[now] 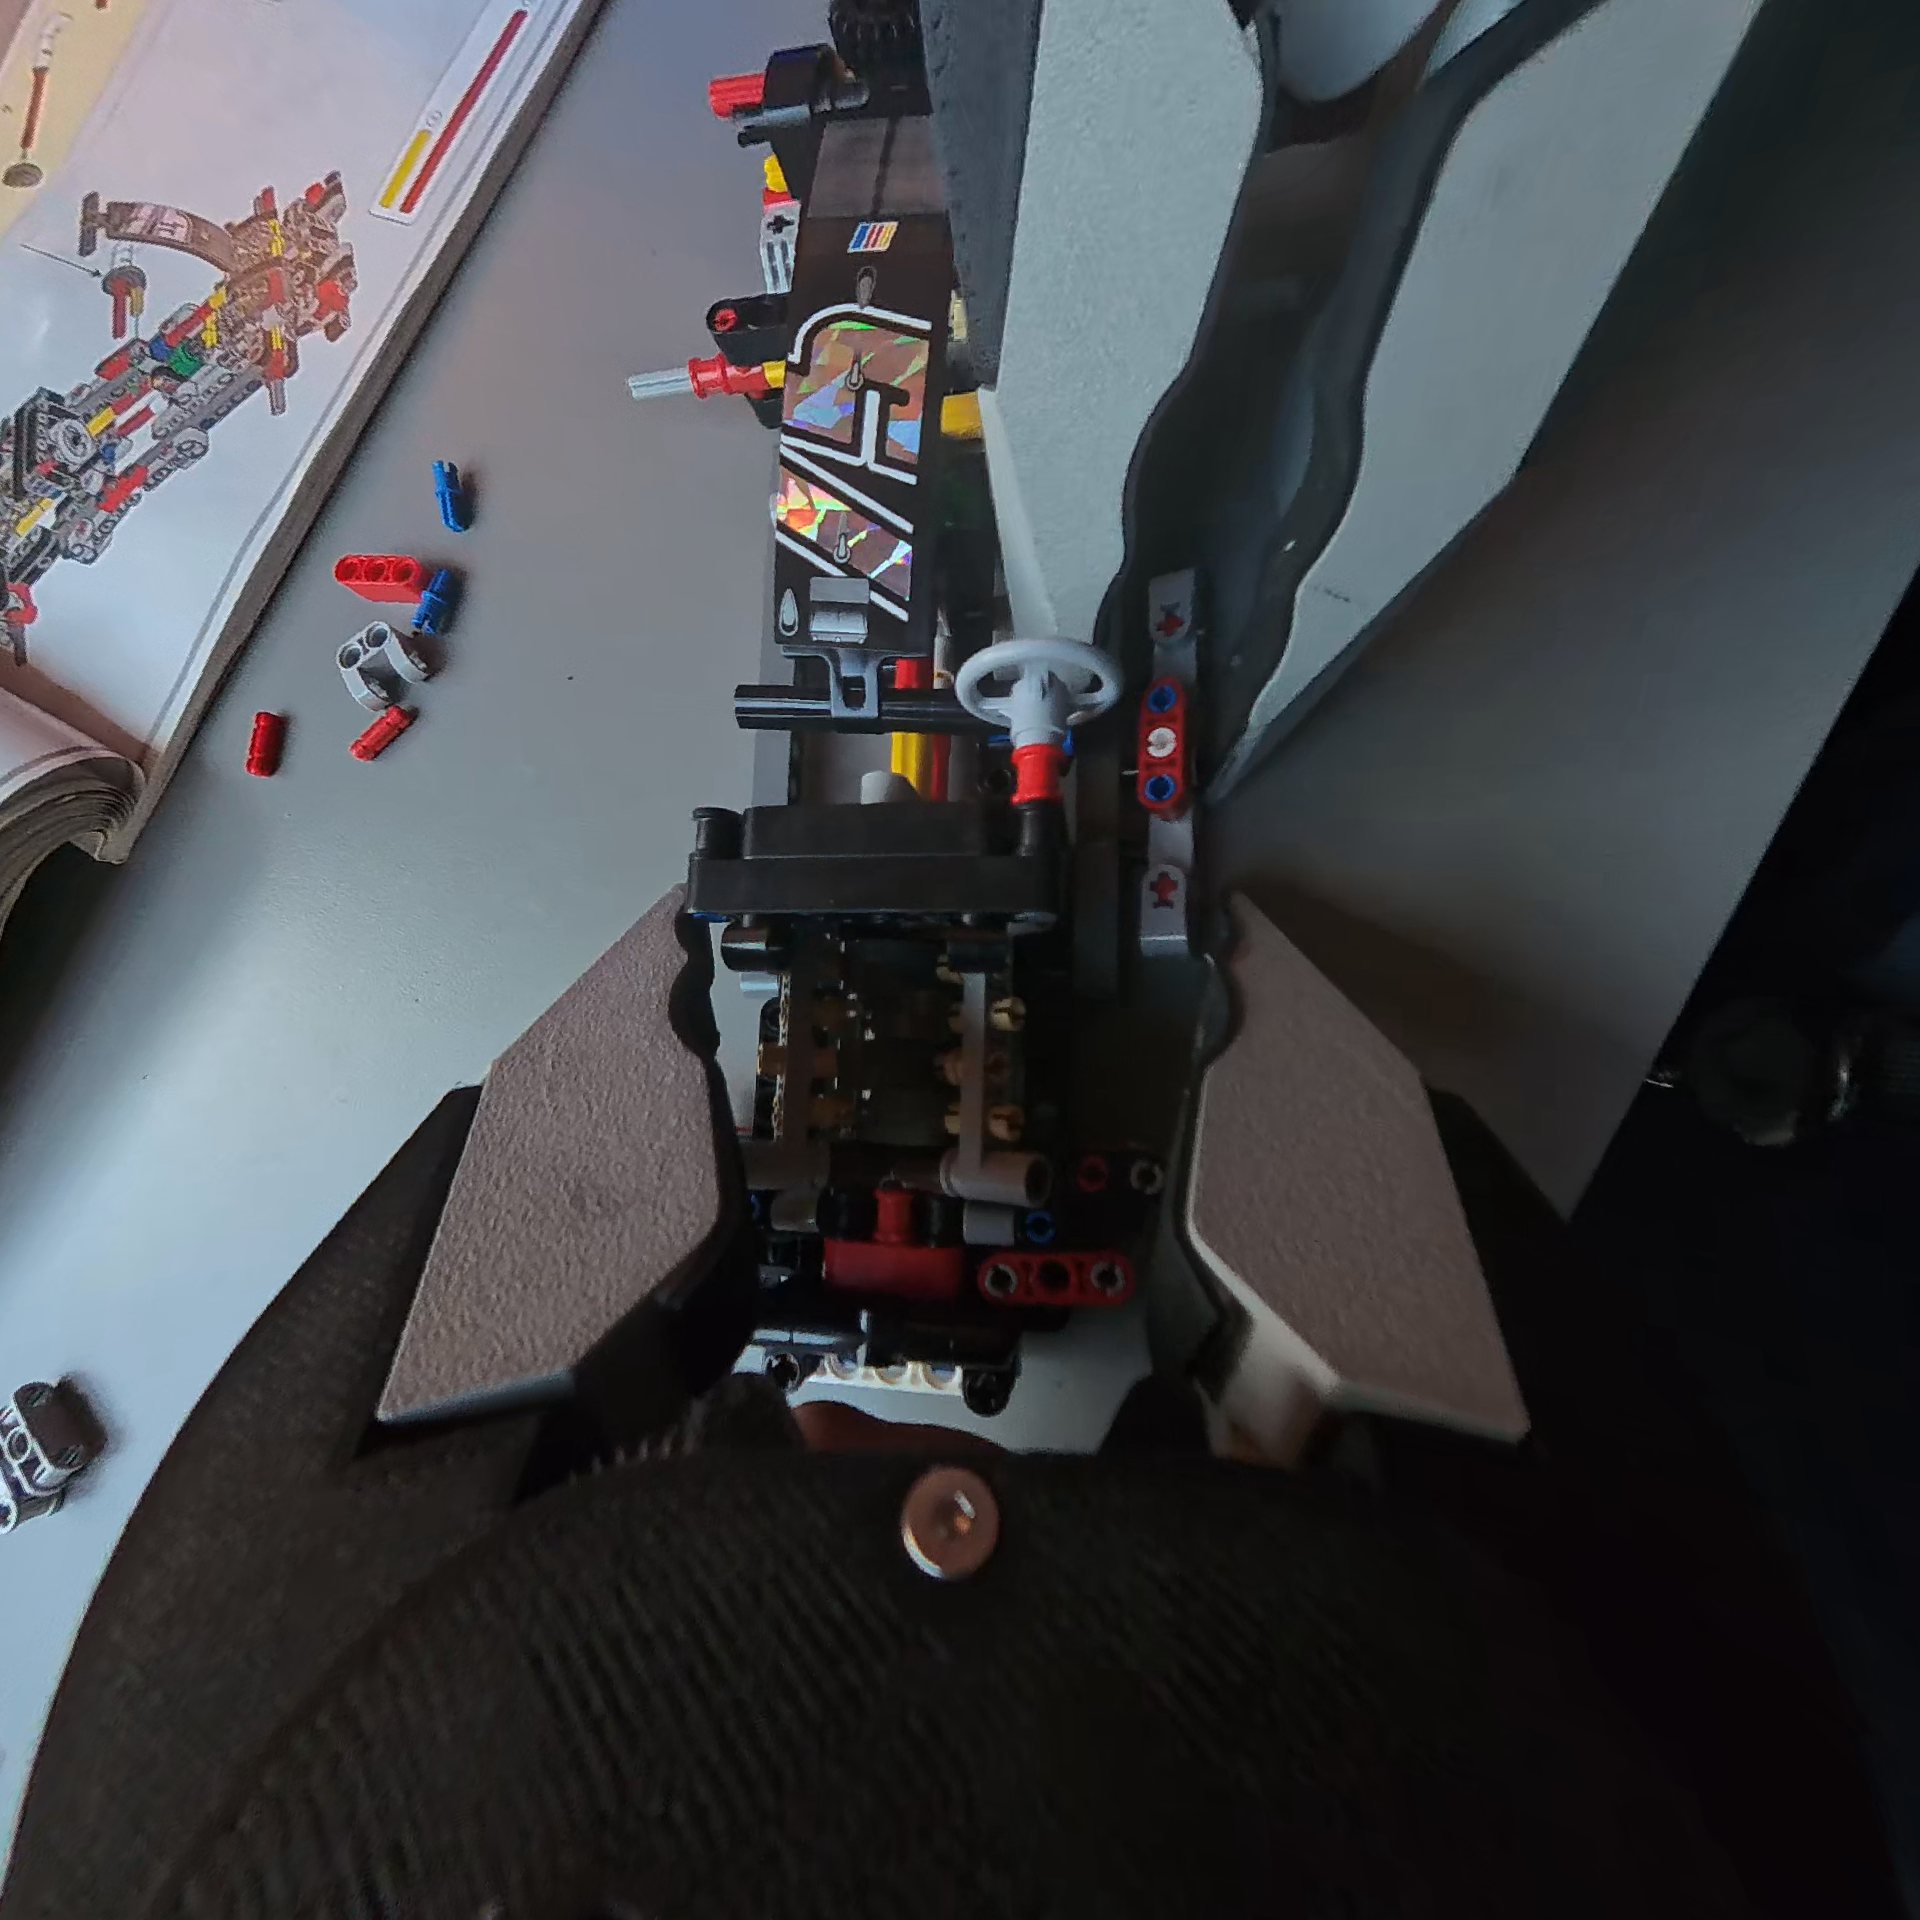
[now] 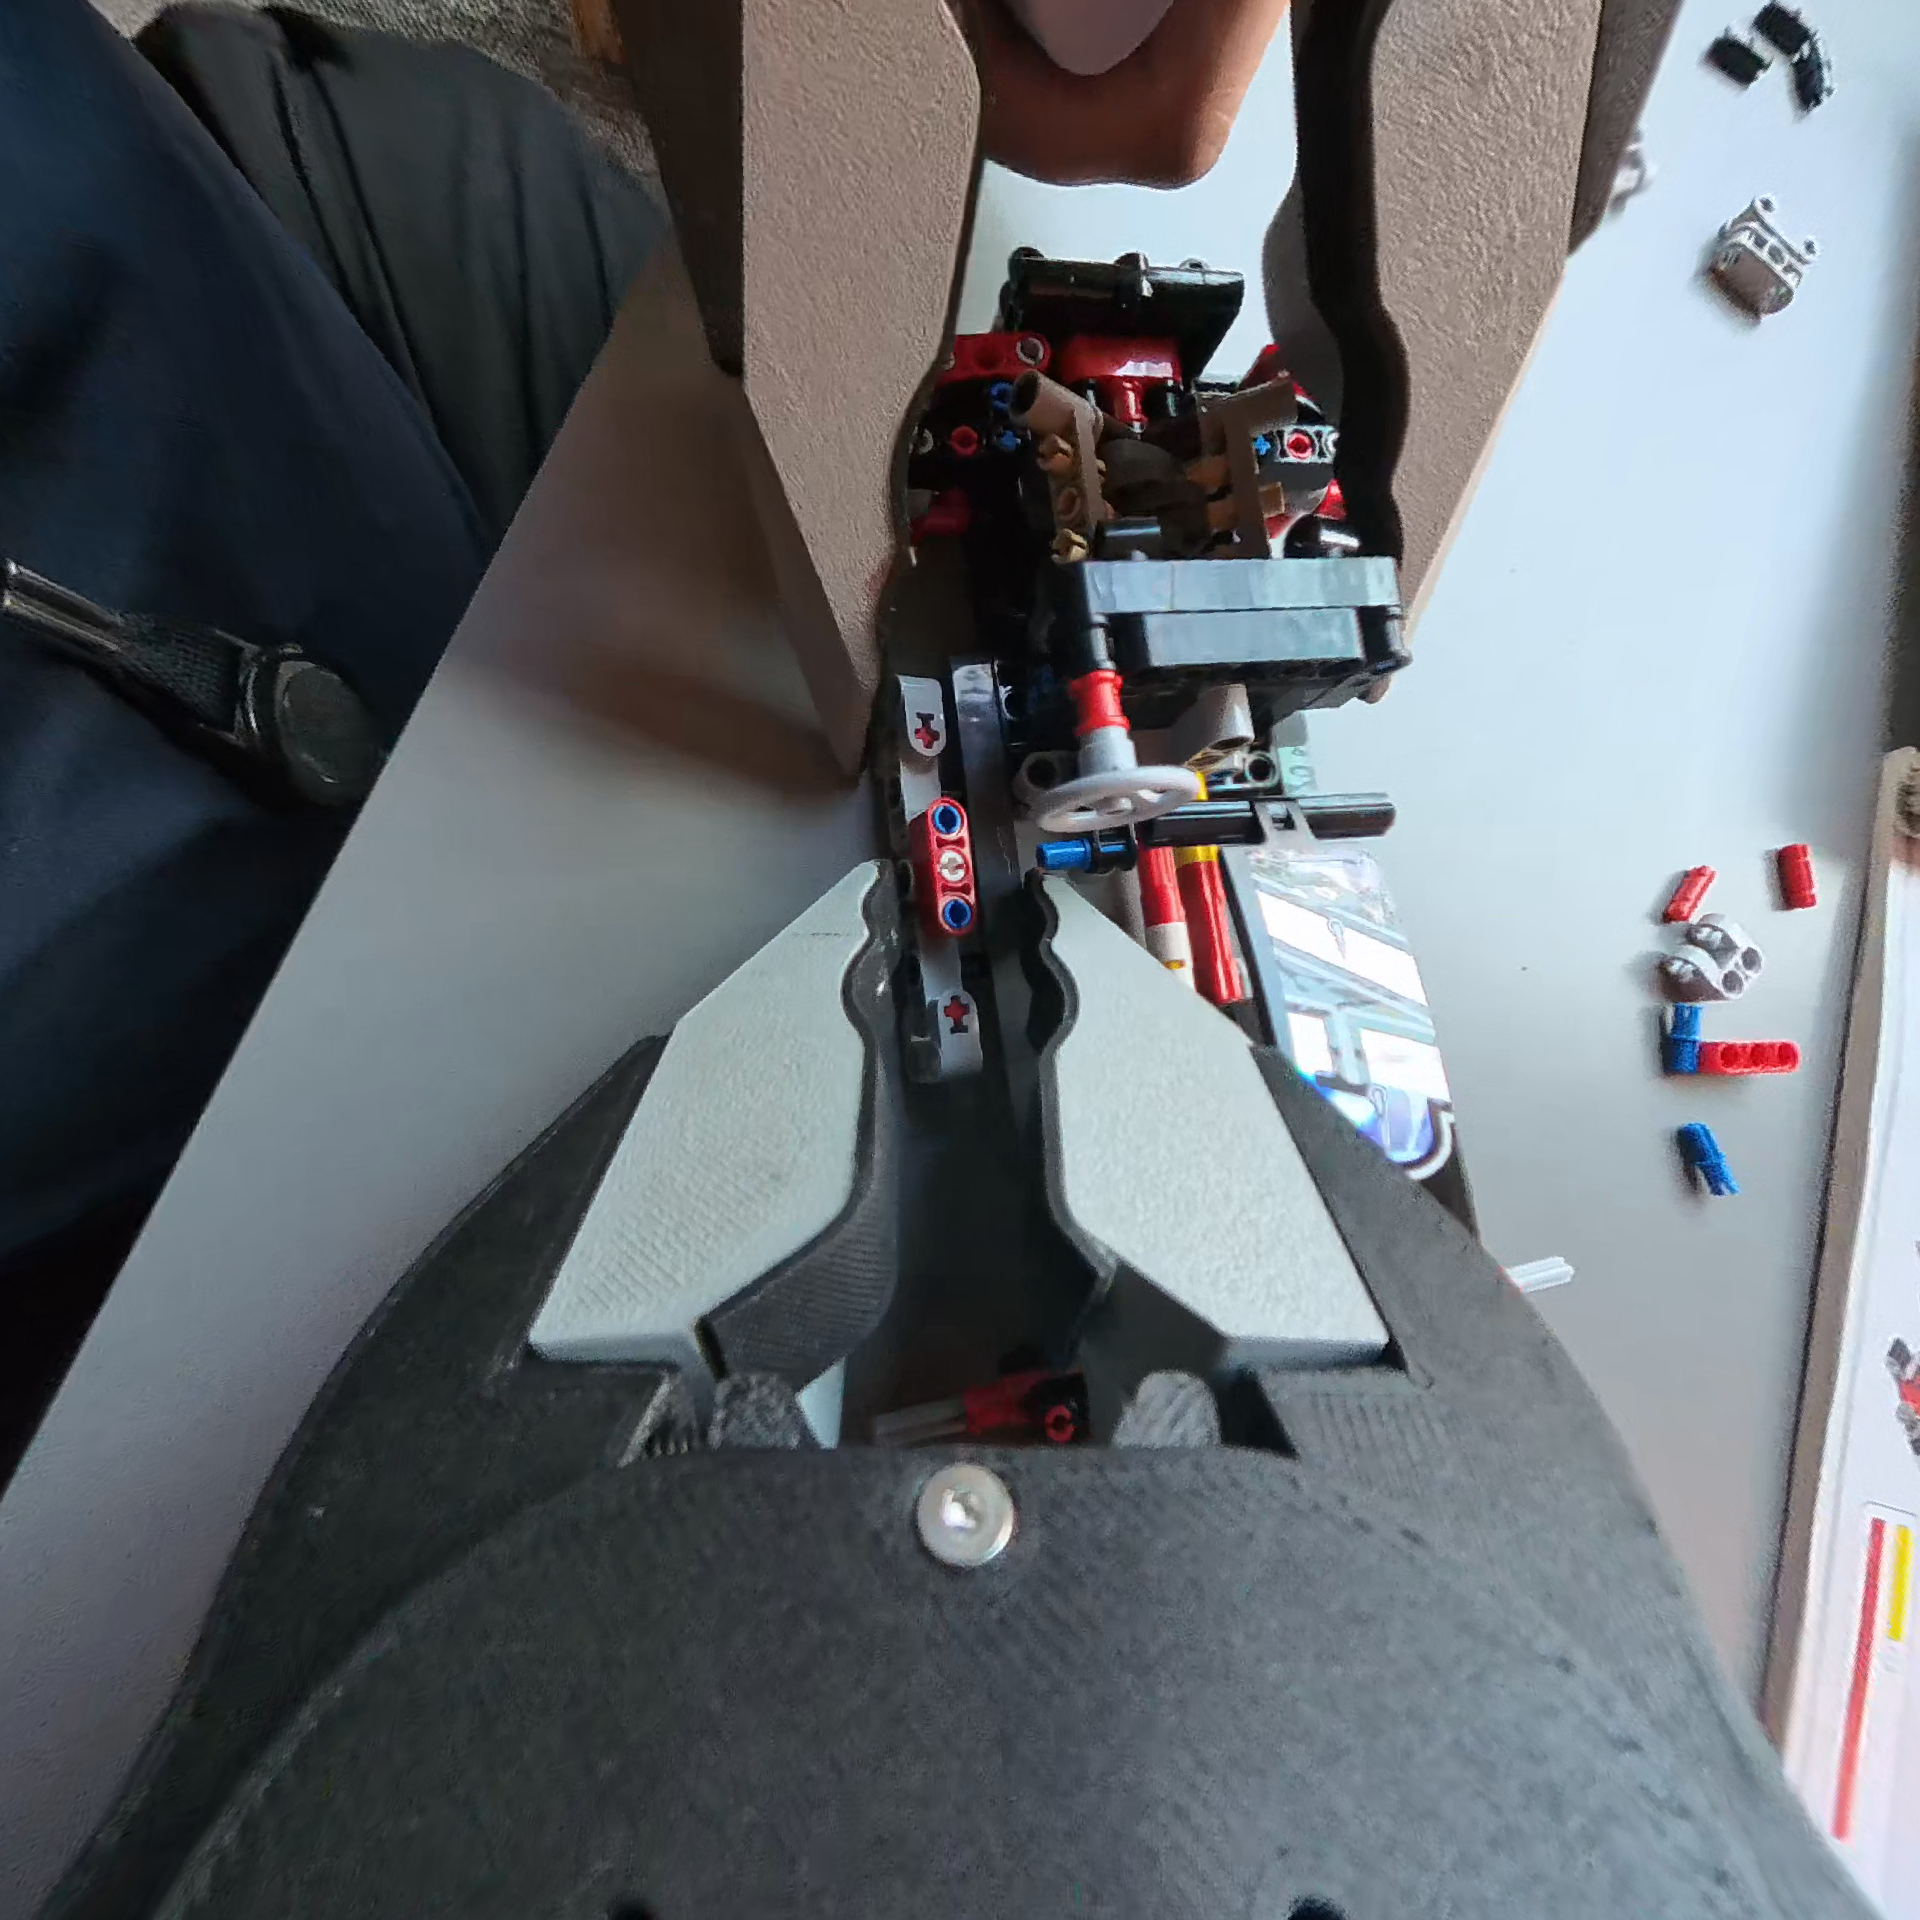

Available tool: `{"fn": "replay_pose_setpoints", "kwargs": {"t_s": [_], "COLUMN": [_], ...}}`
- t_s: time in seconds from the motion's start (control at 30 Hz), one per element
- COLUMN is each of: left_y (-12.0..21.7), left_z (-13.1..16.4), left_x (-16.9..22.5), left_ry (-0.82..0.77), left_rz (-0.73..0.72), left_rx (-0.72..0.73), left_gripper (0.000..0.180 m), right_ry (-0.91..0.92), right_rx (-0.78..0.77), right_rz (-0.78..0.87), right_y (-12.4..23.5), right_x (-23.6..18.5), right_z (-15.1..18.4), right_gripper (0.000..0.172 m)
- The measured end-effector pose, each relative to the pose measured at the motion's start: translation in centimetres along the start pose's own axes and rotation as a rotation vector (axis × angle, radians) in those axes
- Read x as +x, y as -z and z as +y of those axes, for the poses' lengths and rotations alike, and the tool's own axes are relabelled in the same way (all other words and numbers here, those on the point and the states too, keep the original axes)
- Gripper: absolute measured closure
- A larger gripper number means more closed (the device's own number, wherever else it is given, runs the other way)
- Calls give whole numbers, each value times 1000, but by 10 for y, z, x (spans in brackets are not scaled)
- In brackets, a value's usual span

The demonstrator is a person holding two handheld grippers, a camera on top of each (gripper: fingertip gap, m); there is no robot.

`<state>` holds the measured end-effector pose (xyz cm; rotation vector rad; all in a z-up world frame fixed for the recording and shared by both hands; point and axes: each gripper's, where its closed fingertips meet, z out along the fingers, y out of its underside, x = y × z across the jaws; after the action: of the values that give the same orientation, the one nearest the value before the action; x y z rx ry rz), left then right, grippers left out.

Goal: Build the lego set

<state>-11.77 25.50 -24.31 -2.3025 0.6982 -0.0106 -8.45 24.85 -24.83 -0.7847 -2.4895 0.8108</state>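
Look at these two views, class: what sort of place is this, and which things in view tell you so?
Probably a hobby or work desk for building a brick-kit model. A part-built model car lies on a pale grey tabletop, an open instruction booklet sits beside it, and loose red, blue and grey pieces are scattered between.

On my feed: a shiny holographic numeral sticker [image 1: 852, 436] and a small striped badge [image 1: 873, 237] on the brick car [image 1: 883, 935]'s black panel. The instruction booklet [image 1: 208, 260]'s print is too small for me to read.
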Motion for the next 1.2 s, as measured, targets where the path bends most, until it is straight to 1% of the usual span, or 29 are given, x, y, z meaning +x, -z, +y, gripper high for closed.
{"fn": "replay_pose_setpoints", "kwargs": {"t_s": [0.07,0.2,0.4,0.5,0.6,0.63,0.7,0.77,0.83,0.9,1.07,1.2], "left_y": [0,0,0,0,0,1,0,0,0,0,1,2], "left_z": [0,0,-1,0,-1,-1,-2,-2,-3,-3,-1,2], "left_x": [0,-1,-3,-4,-3,-4,-5,-6,-7,-7,-7,-8], "left_ry": [4,6,9,14,18,22,25,26,24,28,28,21], "left_rz": [-2,-8,-22,-26,-25,-22,-28,-38,-41,-39,-17,-3], "left_rx": [0,3,13,12,10,16,27,22,27,28,30,16], "left_gripper": [88,88,87,88,88,88,88,87,87,88,86,86], "right_ry": [-32,23,-1,31,100,79,-30,-72,-60,-49,72,69], "right_rx": [-16,-48,-66,-67,-41,-34,-15,15,7,-8,-48,-16], "right_rz": [-23,-32,-61,-47,11,15,-24,-61,-49,-27,-21,-4], "right_y": [0,0,-2,-3,-3,-3,-3,-2,-3,-3,-4,-6], "right_x": [1,1,2,2,1,1,2,1,2,6,7,7], "right_z": [0,1,0,-1,-3,-3,-3,-4,-3,-2,-2,-5], "right_gripper": [149,149,150,151,151,151,147,142,143,149,150,150]}}
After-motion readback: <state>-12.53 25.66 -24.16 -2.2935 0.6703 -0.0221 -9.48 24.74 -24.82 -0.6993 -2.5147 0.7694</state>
